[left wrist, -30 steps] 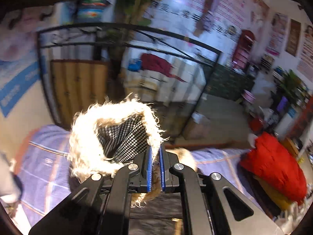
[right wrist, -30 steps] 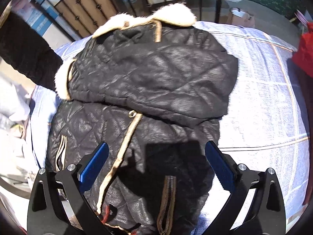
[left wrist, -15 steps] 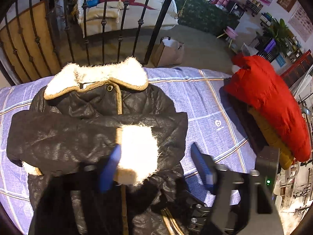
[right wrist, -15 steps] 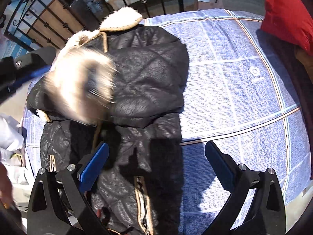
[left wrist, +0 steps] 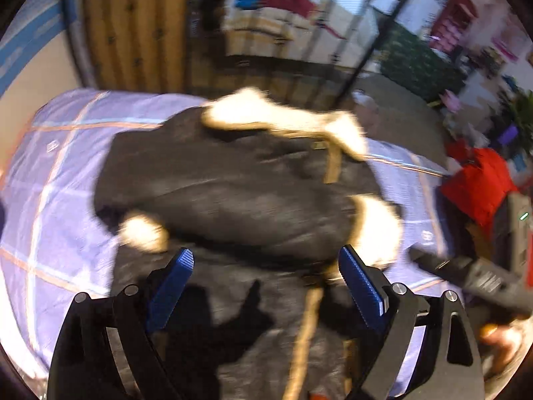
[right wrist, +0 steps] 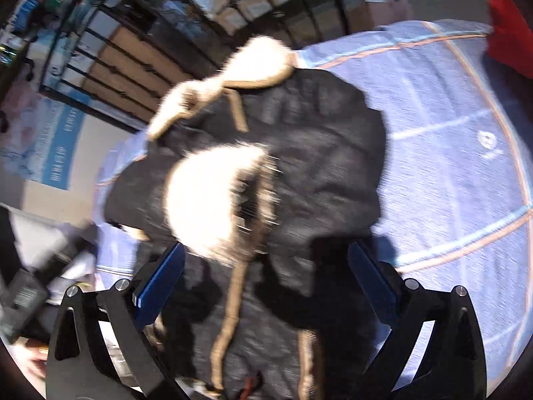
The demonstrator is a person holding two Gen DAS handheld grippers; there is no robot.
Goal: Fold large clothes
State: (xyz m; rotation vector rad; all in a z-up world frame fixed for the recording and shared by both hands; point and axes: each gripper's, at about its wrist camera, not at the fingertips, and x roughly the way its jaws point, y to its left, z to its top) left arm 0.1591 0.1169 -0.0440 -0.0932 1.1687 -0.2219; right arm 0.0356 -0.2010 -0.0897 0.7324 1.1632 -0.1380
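Note:
A black quilted jacket (left wrist: pixel 233 193) with a cream fur collar (left wrist: pixel 283 120) and fur cuffs lies on the bed, both sleeves folded across its chest. It also shows in the right wrist view (right wrist: pixel 316 173), with one fur cuff (right wrist: pixel 206 200) on top of the chest. My left gripper (left wrist: pixel 266 286) is open and empty above the jacket's lower half. My right gripper (right wrist: pixel 266 286) is open and empty above the same area. Both views are motion-blurred.
The bed has a lilac checked sheet (right wrist: pixel 459 153). A red padded garment (left wrist: pixel 479 186) lies at the right side of the bed. A black metal bed rail (right wrist: pixel 133 56) and wooden panel (left wrist: pixel 133 30) stand behind the collar. The other gripper's body (left wrist: pixel 476 283) shows at right.
One second ago my left gripper was shut on a fur cuff held up. It let the cuff go onto the chest, and now hangs open over the jacket. Right gripper stayed open and shifted.

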